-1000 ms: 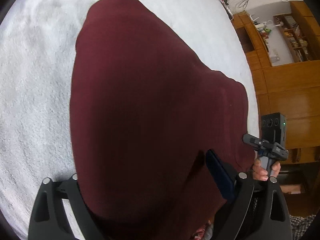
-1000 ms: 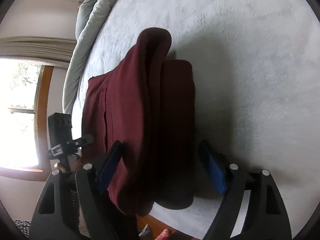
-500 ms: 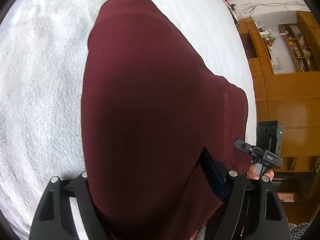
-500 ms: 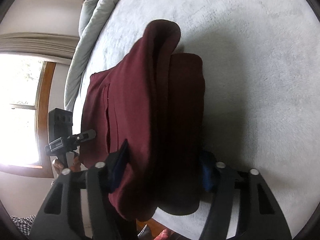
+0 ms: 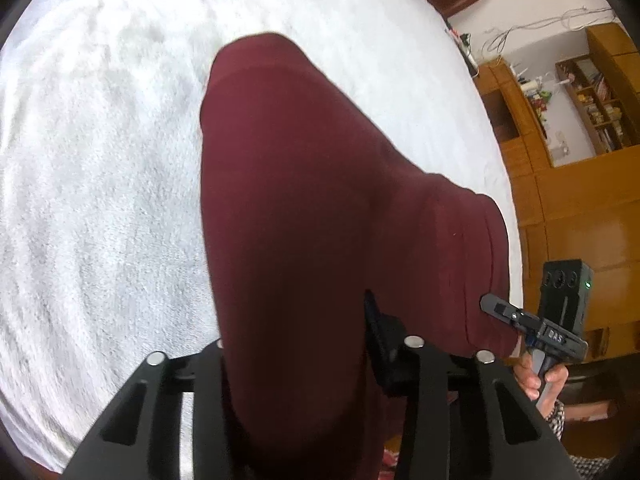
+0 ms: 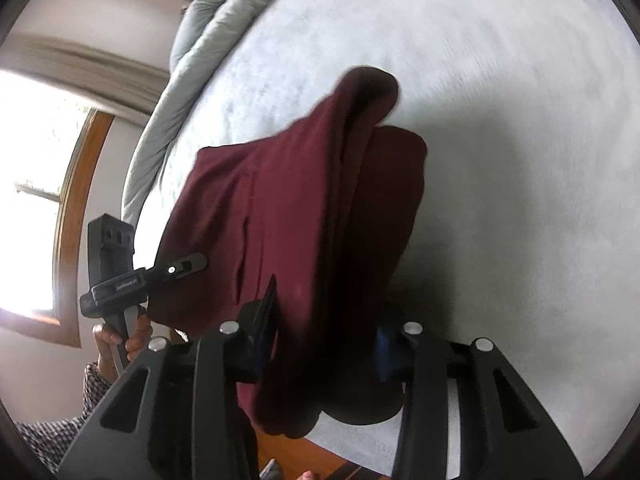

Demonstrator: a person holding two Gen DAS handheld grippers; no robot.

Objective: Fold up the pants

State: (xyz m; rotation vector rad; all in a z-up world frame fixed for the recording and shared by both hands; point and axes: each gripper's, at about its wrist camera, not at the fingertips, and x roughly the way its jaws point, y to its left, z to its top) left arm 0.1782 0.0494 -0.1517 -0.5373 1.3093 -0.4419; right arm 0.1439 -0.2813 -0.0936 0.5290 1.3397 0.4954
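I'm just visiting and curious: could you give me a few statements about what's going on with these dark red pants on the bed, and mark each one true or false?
1. The pants are dark red. True.
2. They lie on a bare wooden floor. False: they lie on a white fuzzy bed cover.
3. Fabric sits between the fingers of both the left tongs and the right tongs, which are closing. True.
4. The pants are spread out flat in a single layer. False: the right wrist view shows them doubled over.
5. A grey duvet is bunched at the bed's edge. True.
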